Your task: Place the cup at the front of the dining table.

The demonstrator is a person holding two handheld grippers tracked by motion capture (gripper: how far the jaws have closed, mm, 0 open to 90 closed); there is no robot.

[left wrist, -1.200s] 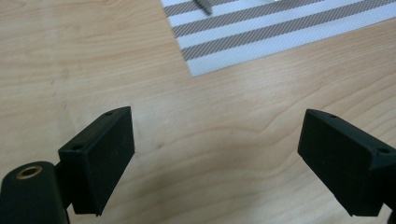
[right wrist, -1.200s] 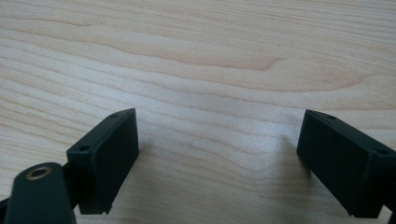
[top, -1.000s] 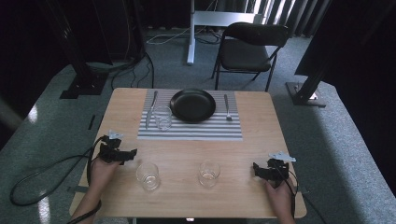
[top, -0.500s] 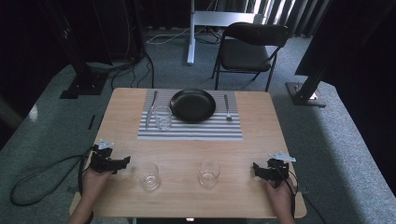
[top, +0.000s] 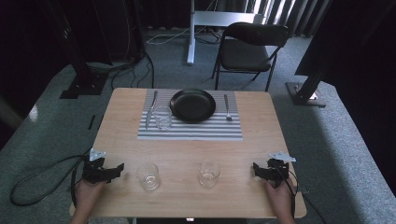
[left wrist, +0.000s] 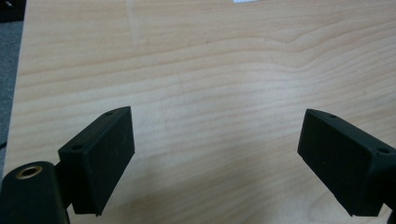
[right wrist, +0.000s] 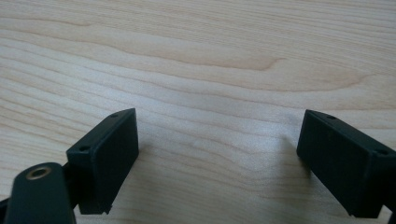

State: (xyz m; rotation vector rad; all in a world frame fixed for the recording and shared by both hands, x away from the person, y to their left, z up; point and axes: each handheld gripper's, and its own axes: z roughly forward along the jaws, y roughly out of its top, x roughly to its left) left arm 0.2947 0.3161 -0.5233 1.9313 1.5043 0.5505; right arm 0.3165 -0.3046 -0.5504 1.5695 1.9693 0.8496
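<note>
Since the earlier frames the left claw (top: 116,169) has pulled back toward the near-left corner of the bench (top: 252,140); a second ago it sat closer to the left tumbler, and now I see a clear gap between them. The right claw (top: 257,169) has not shifted.

Left claw: jaws wide, nothing between them, bare wood grain under them in the left gripper view (left wrist: 215,154). It sits at about 8 o'clock on the bench, jaws pointing toward the left tumbler (top: 148,176), near it but not touching.

Right claw: jaws also wide and empty over bare wood in the right gripper view (right wrist: 217,154). It sits at about 4 o'clock, pointing toward the right tumbler (top: 208,173), well apart from it.

Both tumblers stand upright at the near edge, roughly 7 and 6 o'clock, apart from each other.

At 12 o'clock I note a striped placemat (top: 191,131) carrying a black plate (top: 193,105), a third glass (top: 163,116) just beside the plate's left, a knife (top: 151,108) at the far left of the mat and a fork (top: 227,107) at the right.
</note>
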